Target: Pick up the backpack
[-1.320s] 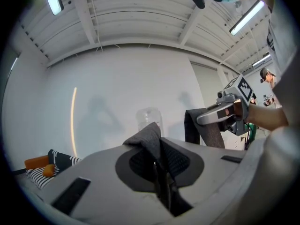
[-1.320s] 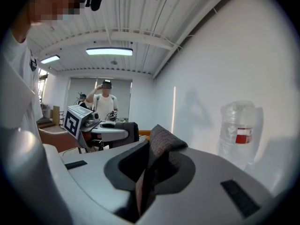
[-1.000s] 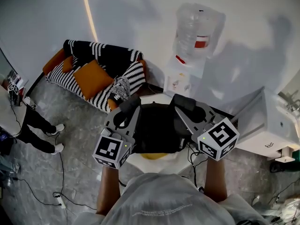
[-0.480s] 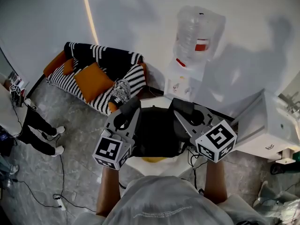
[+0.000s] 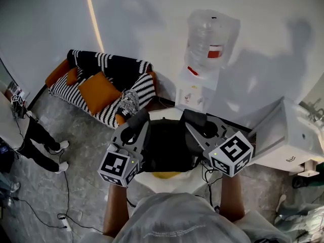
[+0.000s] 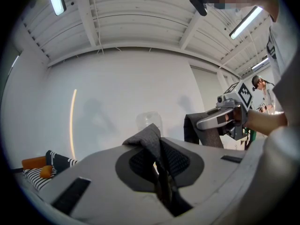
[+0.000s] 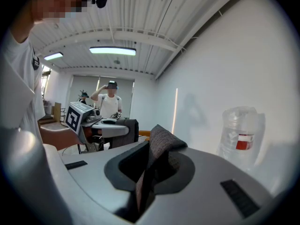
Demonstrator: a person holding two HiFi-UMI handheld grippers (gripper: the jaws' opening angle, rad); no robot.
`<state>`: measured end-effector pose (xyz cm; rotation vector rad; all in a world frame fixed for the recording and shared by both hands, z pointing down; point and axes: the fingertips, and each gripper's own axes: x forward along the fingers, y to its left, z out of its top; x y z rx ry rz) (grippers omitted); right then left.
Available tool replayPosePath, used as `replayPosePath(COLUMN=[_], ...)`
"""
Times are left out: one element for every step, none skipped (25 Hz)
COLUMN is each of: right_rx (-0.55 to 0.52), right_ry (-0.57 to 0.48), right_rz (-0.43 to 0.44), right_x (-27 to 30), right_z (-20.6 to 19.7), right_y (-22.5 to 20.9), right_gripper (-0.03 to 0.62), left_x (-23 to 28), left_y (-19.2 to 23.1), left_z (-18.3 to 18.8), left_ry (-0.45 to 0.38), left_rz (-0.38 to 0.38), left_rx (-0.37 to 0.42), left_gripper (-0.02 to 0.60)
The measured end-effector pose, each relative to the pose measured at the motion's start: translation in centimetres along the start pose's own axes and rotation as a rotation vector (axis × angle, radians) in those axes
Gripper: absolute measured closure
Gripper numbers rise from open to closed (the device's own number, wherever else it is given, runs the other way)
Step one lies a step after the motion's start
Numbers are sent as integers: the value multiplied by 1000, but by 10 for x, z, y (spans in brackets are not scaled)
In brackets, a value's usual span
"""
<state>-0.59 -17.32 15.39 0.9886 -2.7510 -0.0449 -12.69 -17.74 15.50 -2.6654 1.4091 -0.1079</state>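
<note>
Between the two grippers, in front of the person, hangs the backpack (image 5: 167,145), and it looks to be clear of the white desk (image 5: 147,177) beneath it. The left gripper (image 5: 135,121) is clenched on a grey fold (image 6: 149,142) of its fabric, likely a strap. The right gripper (image 5: 196,118) is clenched on a matching fold (image 7: 161,146) at the other side.

To finish the lift well, I judge that both hands should rise together and level. That way the load is shared and neither fold slides out of its jaws. Pulling the hands apart would strain both grips.

The backpack is black, soft and slack, and it sags between the two holds. The gripped fabric at its top is coarse, grey and woven. It would probably swing if moved fast.
</note>
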Motion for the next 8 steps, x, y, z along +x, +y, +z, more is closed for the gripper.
replayPosePath(right_rx=[1,1,1,1,1,0,0,0], right_ry=[-1,-2,-2,-2,-2,-2,-2,-1], right_rz=[0,1,3,4,6,7,9,10], right_x=[0,0,1,2,3,3,4,4], right_z=[0,0,1,1,1,1,1,2], right_y=[0,0,0,-1,-1,-2,-3,-3], right_gripper=[560,560,560,560,560,560,560,560], left_x=[0,0,1,1,1,2,2,3], left_y=[0,1,2,3,4,4,5,5], left_z=[0,1,1,1,1,1,1,1], left_ry=[-1,-2,-4,-5,-5,-4,-2,-1], left_rz=[0,2,4,7,8,9,10,10], left_rx=[0,1,1,1,2,2,2,1], left_gripper=[537,537,537,537,537,537,537,537])
